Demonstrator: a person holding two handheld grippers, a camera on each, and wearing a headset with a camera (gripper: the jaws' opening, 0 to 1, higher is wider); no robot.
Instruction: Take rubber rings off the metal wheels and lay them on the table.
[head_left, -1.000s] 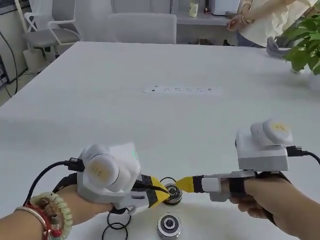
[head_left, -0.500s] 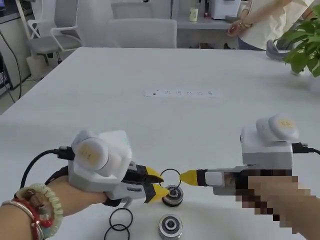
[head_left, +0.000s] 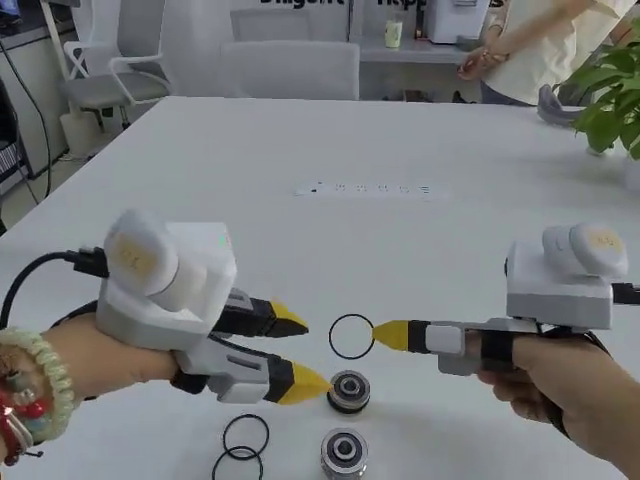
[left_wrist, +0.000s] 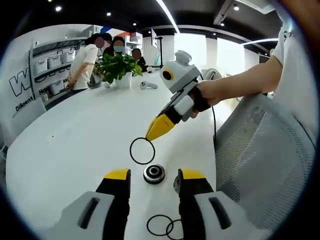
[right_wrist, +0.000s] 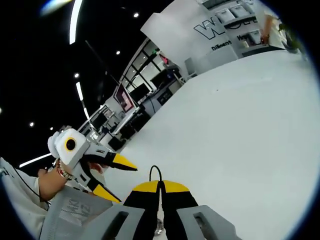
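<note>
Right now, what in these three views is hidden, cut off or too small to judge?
Thin black rubber ring in the right gripper: right gripper view, mostly hidden behind its shut yellow-tipped jaws.
Lower of two loose black rings on the white table: head view, cut by the bottom edge.
Any rubber on the farther silver metal wheel: head view, too small to tell.
</note>
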